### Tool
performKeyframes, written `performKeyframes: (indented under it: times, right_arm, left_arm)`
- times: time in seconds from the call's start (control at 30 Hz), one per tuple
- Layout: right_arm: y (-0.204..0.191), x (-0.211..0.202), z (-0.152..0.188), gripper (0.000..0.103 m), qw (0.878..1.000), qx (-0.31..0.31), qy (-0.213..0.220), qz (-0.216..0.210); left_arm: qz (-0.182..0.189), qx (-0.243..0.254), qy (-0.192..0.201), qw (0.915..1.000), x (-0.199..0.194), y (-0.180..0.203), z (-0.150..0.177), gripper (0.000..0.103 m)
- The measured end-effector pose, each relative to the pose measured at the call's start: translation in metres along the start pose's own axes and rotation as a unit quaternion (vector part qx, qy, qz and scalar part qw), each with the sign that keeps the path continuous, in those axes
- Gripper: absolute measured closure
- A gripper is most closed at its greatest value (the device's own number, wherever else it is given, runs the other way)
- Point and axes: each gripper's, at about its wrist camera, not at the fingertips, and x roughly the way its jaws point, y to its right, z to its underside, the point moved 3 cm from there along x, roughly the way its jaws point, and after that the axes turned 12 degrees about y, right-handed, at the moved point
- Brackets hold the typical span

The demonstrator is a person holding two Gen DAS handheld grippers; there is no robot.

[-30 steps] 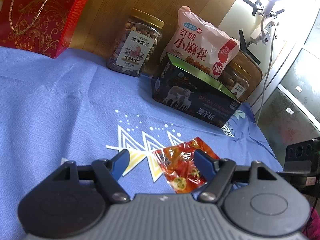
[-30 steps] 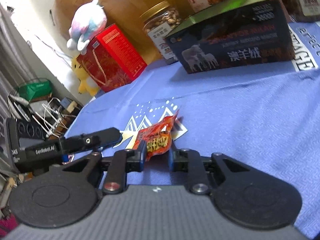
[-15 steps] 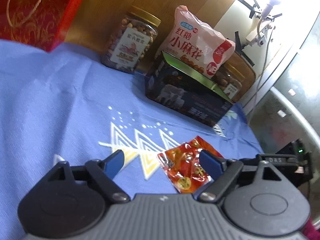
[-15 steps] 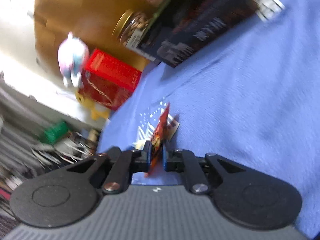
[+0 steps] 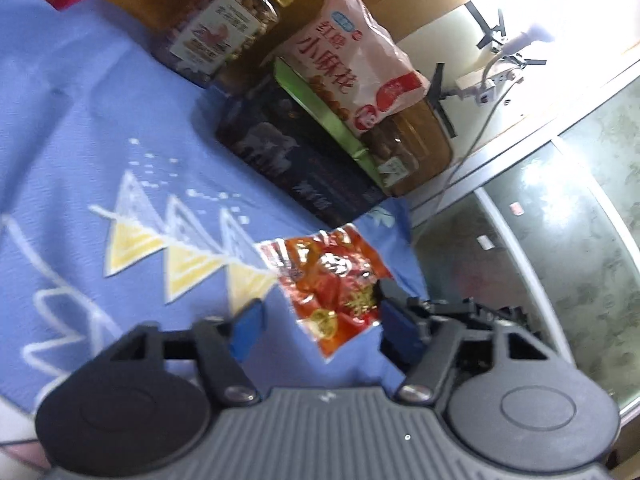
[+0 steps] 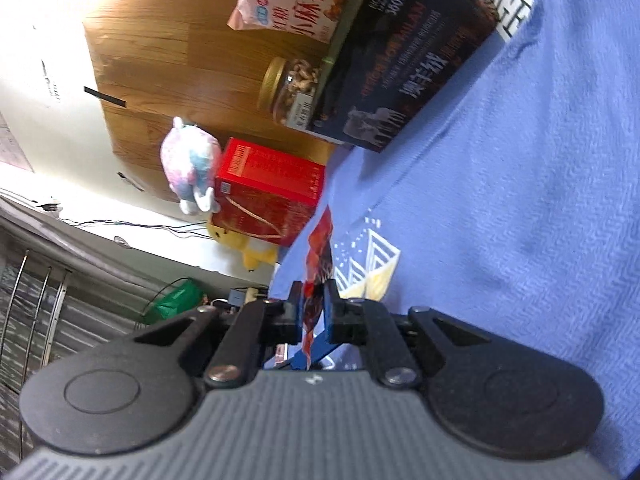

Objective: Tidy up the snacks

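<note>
Left wrist view: the left gripper (image 5: 320, 320), jaws just closing yet clear of it, straddles a red snack packet (image 5: 328, 280) near the right edge of the blue cloth (image 5: 80, 112). The right gripper (image 6: 314, 310) pinches that packet edge-on. Farther back stand a dark box (image 5: 296, 160), pink bag (image 5: 356, 64) and nut jar (image 5: 224, 36) against wooden boarding (image 6: 160, 60); a red gift box (image 6: 268, 192) and plush toy (image 6: 192, 164) sit at the far corner.

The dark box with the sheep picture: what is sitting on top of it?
A pink snack bag leans on the dark box's green lid. The bag covers much of the lid, so anything beneath it is hidden.
</note>
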Motion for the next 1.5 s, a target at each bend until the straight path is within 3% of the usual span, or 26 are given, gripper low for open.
performKeyframes:
  times: [0.07,0.3,0.5,0.57,0.6,0.63,0.67,0.7,0.73,0.77,0.9,0.97,1.17,1.33,1.5]
  right_arm:
    - [-0.005,0.002,-0.005,0.091,1.000,-0.008,0.003,-0.004]
    - [-0.039,0.008,-0.051,0.091,0.994,-0.092,0.052,0.008]
    - [-0.068,0.043,-0.102,0.091,0.970,-0.212,0.097,0.064]
    - [-0.073,0.057,-0.113,0.087,0.949,-0.279,0.111,0.098]
    - [-0.074,0.064,-0.114,0.086,0.932,-0.322,0.119,0.120]
    - [-0.076,0.071,-0.113,0.079,0.905,-0.378,0.127,0.149]
    - [-0.076,0.079,-0.108,0.069,0.869,-0.437,0.138,0.188]
    - [-0.074,0.082,-0.105,0.067,0.841,-0.474,0.148,0.217]
    - [-0.072,0.083,-0.101,0.067,0.820,-0.499,0.156,0.232]
    - [-0.070,0.081,-0.098,0.067,0.815,-0.505,0.162,0.233]
    - [-0.067,0.058,-0.088,0.067,0.818,-0.495,0.196,0.217]
    - [-0.070,0.046,-0.080,0.067,0.825,-0.483,0.208,0.209]
    - [-0.062,0.008,-0.043,0.066,0.850,-0.436,0.214,0.202]
    - [-0.049,-0.017,-0.007,0.066,0.868,-0.392,0.205,0.228]
    - [-0.051,-0.028,0.018,0.061,0.873,-0.384,0.186,0.237]
  left_arm:
    - [0.002,0.012,-0.007,0.9999,0.010,0.009,-0.006,0.056]
    - [-0.011,0.120,0.003,0.9927,0.062,0.057,-0.059,0.056]
    - [-0.038,0.175,0.021,0.9836,0.126,0.075,-0.110,0.056]
    - [-0.054,0.184,0.021,0.9811,0.150,0.073,-0.119,0.055]
    - [-0.067,0.190,0.021,0.9793,0.162,0.070,-0.122,0.052]
    - [-0.081,0.194,0.019,0.9774,0.171,0.067,-0.124,0.051]
    - [-0.097,0.199,0.016,0.9750,0.180,0.064,-0.123,0.052]
    - [-0.111,0.204,0.014,0.9724,0.186,0.061,-0.122,0.052]
    - [-0.117,0.206,0.013,0.9714,0.189,0.058,-0.120,0.052]
    - [-0.117,0.202,0.014,0.9722,0.188,0.057,-0.118,0.051]
    - [-0.118,0.208,0.037,0.9704,0.169,0.061,-0.110,0.051]
    - [-0.130,0.227,0.048,0.9640,0.156,0.068,-0.104,0.050]
    - [-0.162,0.291,0.079,0.9396,0.110,0.096,-0.057,0.031]
    - [-0.200,0.318,0.083,0.9230,0.082,0.101,-0.017,0.028]
    - [-0.234,0.340,0.087,0.9066,0.063,0.105,0.012,0.001]
